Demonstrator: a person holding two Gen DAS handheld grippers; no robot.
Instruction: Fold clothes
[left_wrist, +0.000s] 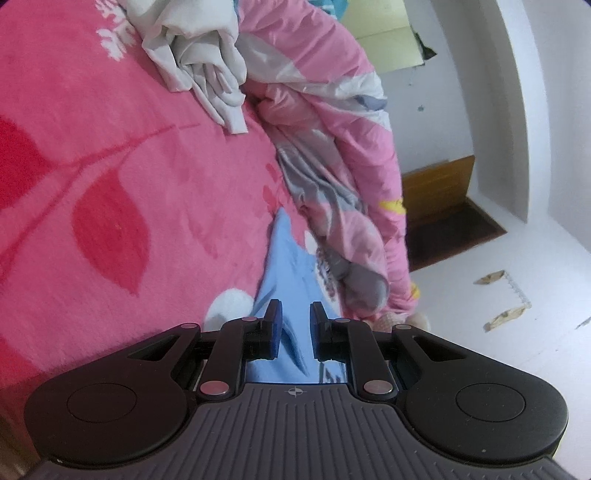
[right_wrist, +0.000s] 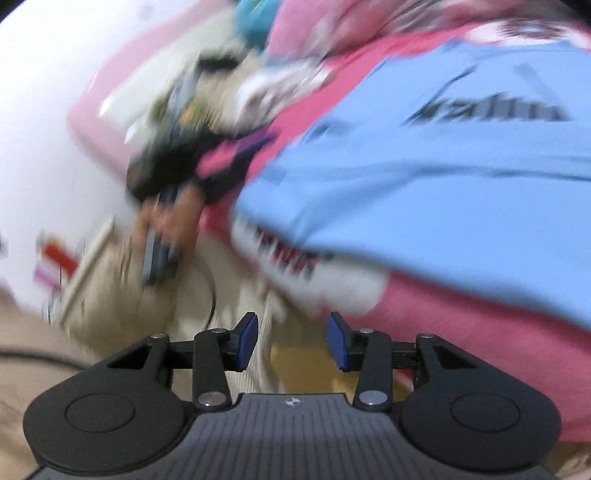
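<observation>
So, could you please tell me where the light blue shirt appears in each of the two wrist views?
Left wrist view: the light blue shirt is bottom centre, a narrow fold running up between the fingers.
Right wrist view: the same shirt fills the upper right, blurred, dark lettering showing.
Shared landmark: the pink blanket under it in both.

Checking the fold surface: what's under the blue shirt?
The pink blanket shows along the blue shirt near edge, with a white patch. Whatever lies beneath the shirt's middle is covered.
</observation>
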